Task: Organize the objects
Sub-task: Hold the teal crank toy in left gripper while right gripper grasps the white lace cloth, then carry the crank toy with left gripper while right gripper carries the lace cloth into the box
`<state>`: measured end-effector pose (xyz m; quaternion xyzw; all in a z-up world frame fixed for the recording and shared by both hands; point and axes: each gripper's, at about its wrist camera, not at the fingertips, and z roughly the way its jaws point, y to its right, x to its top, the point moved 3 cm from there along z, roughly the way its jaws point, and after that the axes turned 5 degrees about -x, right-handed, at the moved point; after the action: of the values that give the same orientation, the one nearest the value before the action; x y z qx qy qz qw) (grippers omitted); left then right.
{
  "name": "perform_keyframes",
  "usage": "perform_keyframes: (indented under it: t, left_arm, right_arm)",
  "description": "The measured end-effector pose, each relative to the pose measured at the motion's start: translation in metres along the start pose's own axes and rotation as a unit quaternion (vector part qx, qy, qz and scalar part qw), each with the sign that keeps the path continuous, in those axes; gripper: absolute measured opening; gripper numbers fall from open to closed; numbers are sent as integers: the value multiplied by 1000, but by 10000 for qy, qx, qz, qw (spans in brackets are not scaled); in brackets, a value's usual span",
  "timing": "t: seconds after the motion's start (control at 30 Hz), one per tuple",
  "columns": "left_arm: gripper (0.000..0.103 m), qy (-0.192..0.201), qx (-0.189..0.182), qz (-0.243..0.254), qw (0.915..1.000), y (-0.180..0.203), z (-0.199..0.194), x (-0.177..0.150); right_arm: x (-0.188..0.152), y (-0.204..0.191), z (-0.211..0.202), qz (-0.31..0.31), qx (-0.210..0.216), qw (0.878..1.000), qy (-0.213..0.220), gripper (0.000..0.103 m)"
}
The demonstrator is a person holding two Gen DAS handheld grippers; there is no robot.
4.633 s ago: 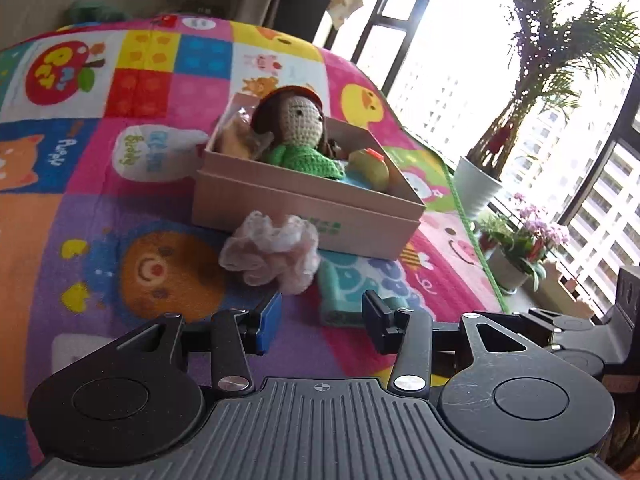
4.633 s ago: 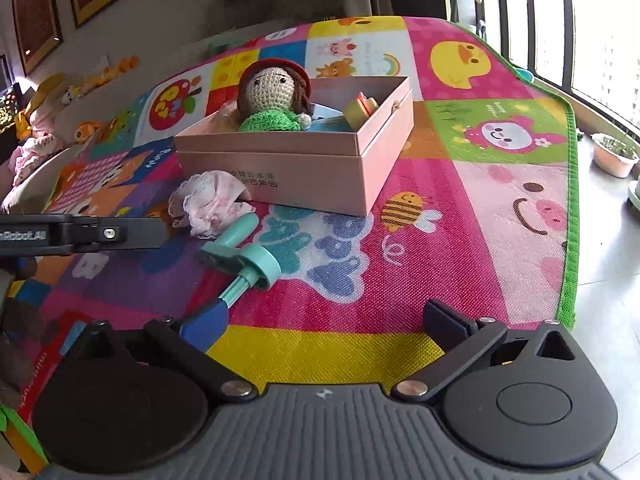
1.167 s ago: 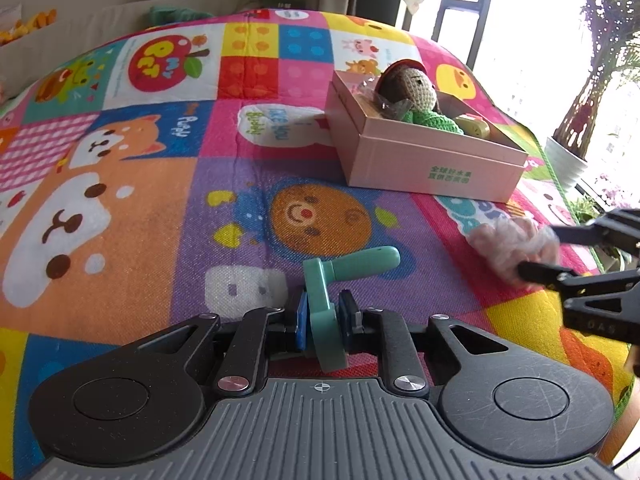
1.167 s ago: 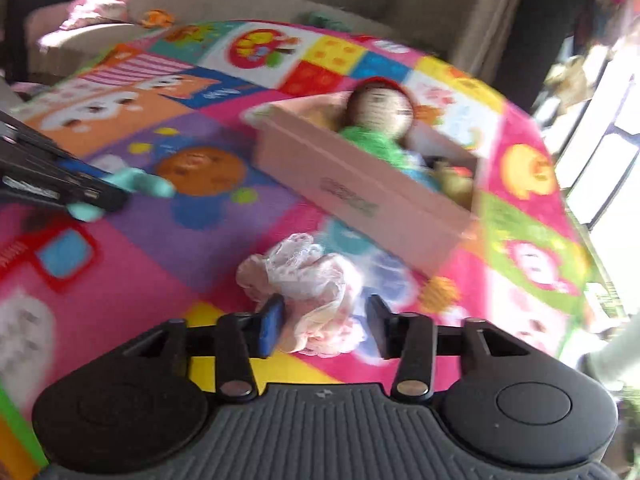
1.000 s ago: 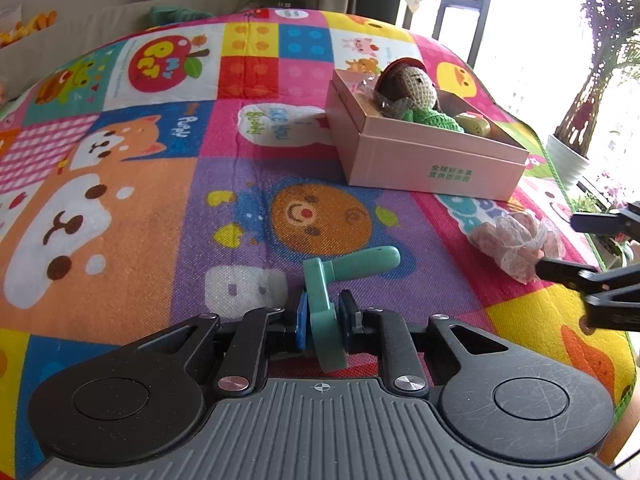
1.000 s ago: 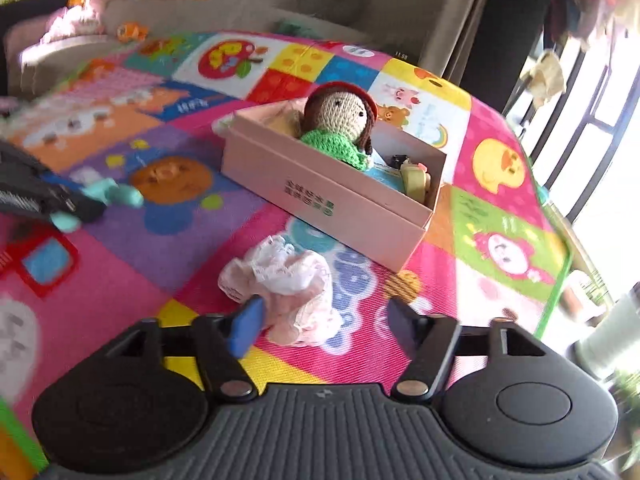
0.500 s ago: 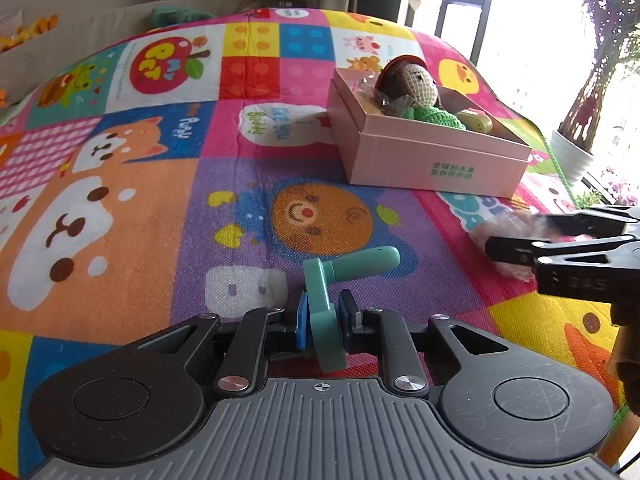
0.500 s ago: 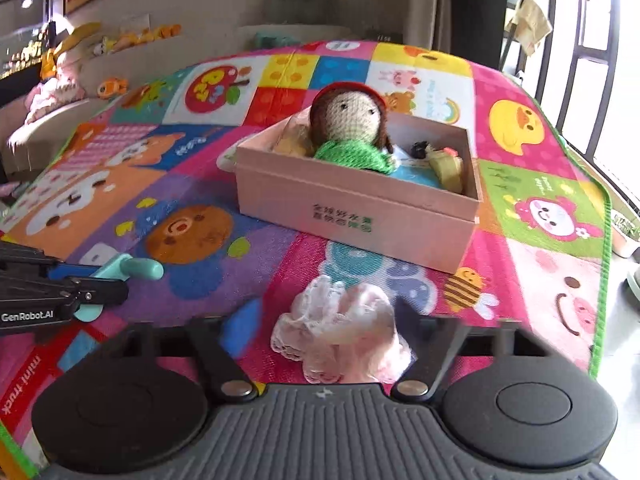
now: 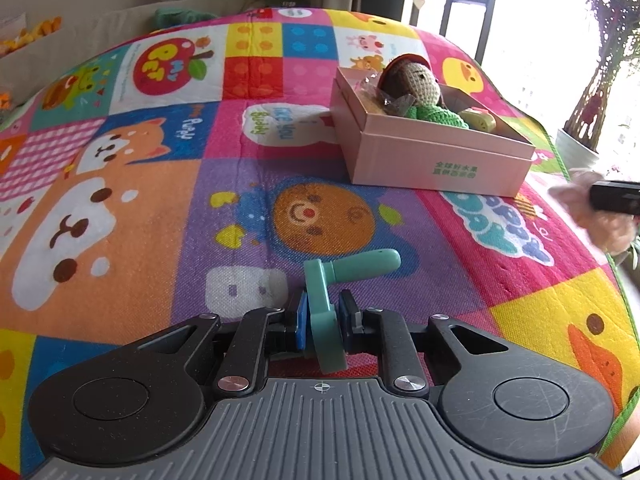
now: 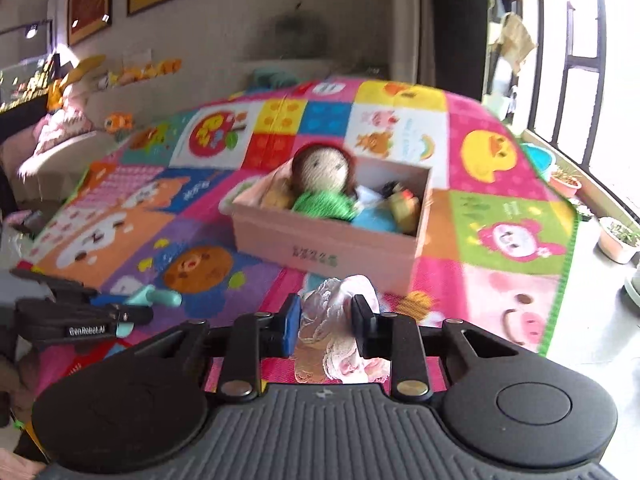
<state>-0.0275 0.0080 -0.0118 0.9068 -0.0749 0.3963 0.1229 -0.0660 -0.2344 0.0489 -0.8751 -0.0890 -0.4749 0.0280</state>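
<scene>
Doll's already in the pink box [image 10: 320, 246], you've got left gripper [image 9: 323, 322] pinching the teal handle [image 9: 340, 280], right gripper [image 10: 326, 326] clamping the lace scrunchie [image 10: 340, 332], both still to drop in.

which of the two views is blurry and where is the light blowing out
Left wrist view: sharp across the play mat and pink box, but the window at upper right is blown out white. Right wrist view: motion-blurred throughout, with the box's print unreadable and the doll soft; glare whitens the window on the right. Both bend the mat with fisheye distortion.
</scene>
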Motion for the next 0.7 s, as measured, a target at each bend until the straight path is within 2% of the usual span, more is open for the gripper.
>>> perform_keyframes:
  t: [0.2,0.37,0.53,0.7]
  left_arm:
    - [14,-15,-185,30,9998,5,-5,2]
    - [14,192,-342,391,9985,24,-18,25]
    - [14,619,-663,536,9944,47,-22,87]
    - [14,1036,-924,709,9878,89,11,168]
  right_arm:
    - [-2,14,-14,189,11,9994,299,27]
    - [-11,22,-12,301,67,9986,424,27]
    - [-18,37,-9,572,132,9969,520,27]
    - [-19,54,-4,758,54,9955,574,27]
